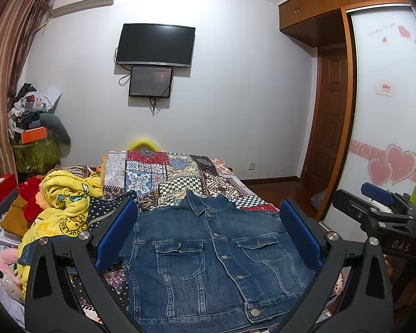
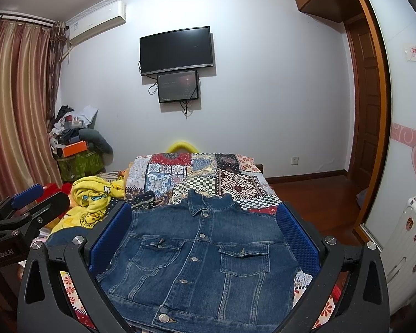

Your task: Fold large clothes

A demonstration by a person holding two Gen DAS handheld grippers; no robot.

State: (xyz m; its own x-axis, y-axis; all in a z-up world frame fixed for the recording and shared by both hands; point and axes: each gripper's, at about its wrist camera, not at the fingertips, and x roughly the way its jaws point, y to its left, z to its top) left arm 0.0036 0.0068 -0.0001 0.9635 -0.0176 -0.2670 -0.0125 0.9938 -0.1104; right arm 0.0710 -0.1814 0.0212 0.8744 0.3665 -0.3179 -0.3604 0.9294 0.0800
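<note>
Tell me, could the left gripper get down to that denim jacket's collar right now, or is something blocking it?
Probably yes. The left gripper is open above the denim jacket, which lies flat, buttoned, on the patchwork bedspread. Nothing covers the collar, and the right gripper is off to the side.

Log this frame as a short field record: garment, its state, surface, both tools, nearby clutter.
garment: denim jacket
state: lying front up, buttoned, collar away from the cameras
surface: patchwork bedspread
left tool: open, holding nothing, above the jacket
right tool: open, holding nothing, above the jacket
clutter: yellow cartoon blanket bunched left of the jacket
</note>
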